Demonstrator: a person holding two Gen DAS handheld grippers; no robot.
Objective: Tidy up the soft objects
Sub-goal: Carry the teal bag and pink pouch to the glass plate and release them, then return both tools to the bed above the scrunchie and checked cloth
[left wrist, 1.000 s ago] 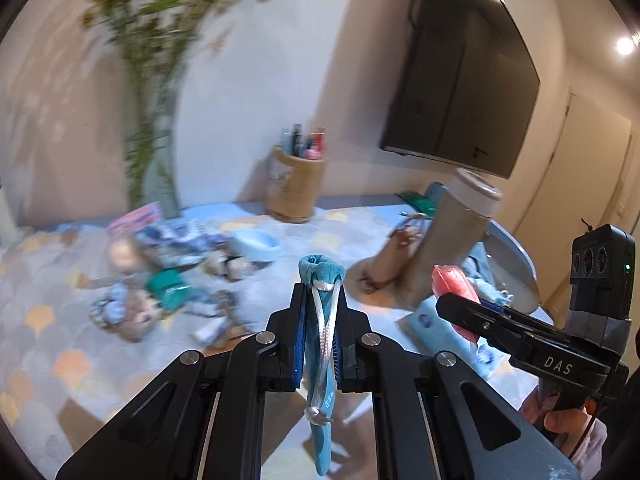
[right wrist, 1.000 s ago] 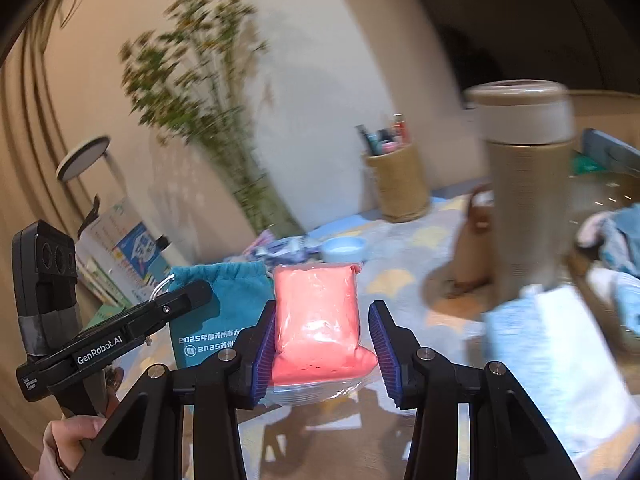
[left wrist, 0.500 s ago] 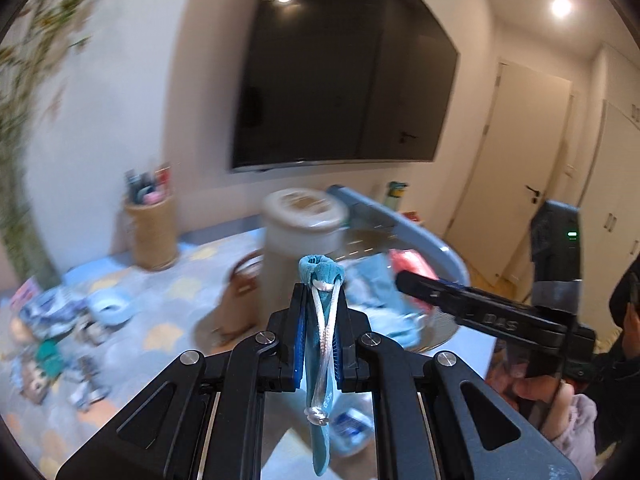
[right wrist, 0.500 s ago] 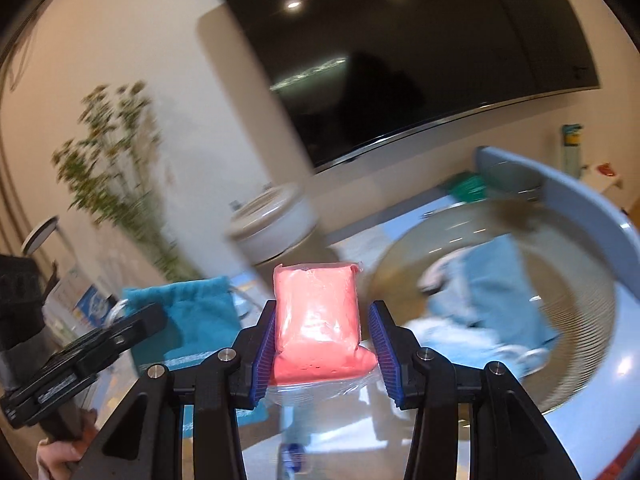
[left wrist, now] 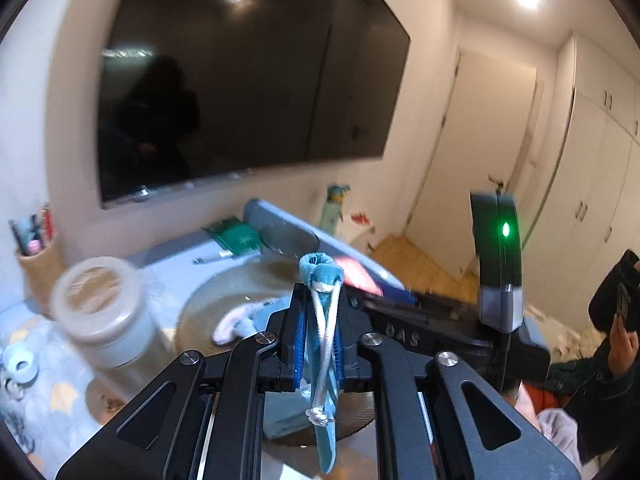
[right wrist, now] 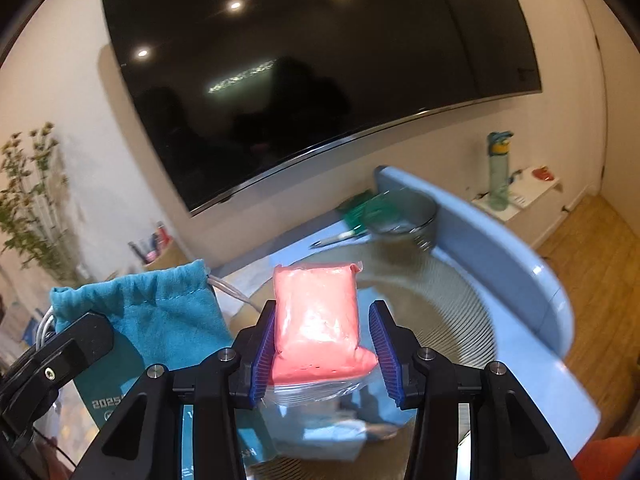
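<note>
Left gripper (left wrist: 319,344) pinching teal pouch (left wrist: 321,280), right gripper (right wrist: 325,350) perhaps gripping pink packet (right wrist: 316,312), right view alone shows pouch's print

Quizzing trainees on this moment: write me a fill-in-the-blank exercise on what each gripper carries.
1. The left gripper is shut on a ____ drawstring pouch.
2. The right gripper carries a sealed packet coloured ____.
3. On the wall hangs a dark ____.
4. The round tray below is ribbed and ____ in colour.

Missing: teal; pink; television; tan

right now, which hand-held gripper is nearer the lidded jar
Left: the jar stands left of the left hand-held gripper; the right hand-held gripper is on its far side.
</note>
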